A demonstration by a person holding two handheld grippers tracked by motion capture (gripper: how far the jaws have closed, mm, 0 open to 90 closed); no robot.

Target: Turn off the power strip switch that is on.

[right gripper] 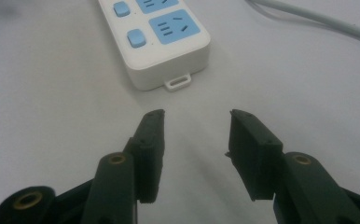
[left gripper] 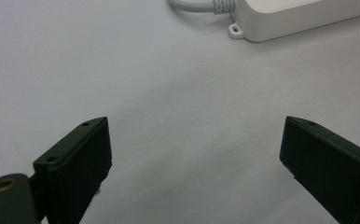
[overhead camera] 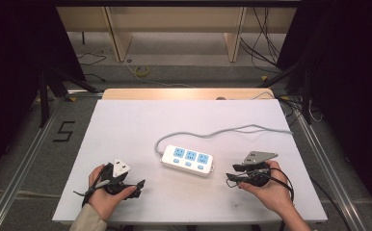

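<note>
Both claws are empty: the left gripper [overhead camera: 138,185], near the table's [overhead camera: 126,120] front-left corner, gapes wide, while the right gripper [right gripper: 196,116] is partly parted, just beside the strip's [overhead camera: 187,160] end mid-table. Likely an approach step; next, I judge, calls for lining up on the strip.

Black tools [overhead camera: 139,184] (brass screws), beige sleeve [overhead camera: 85,221].
</note>
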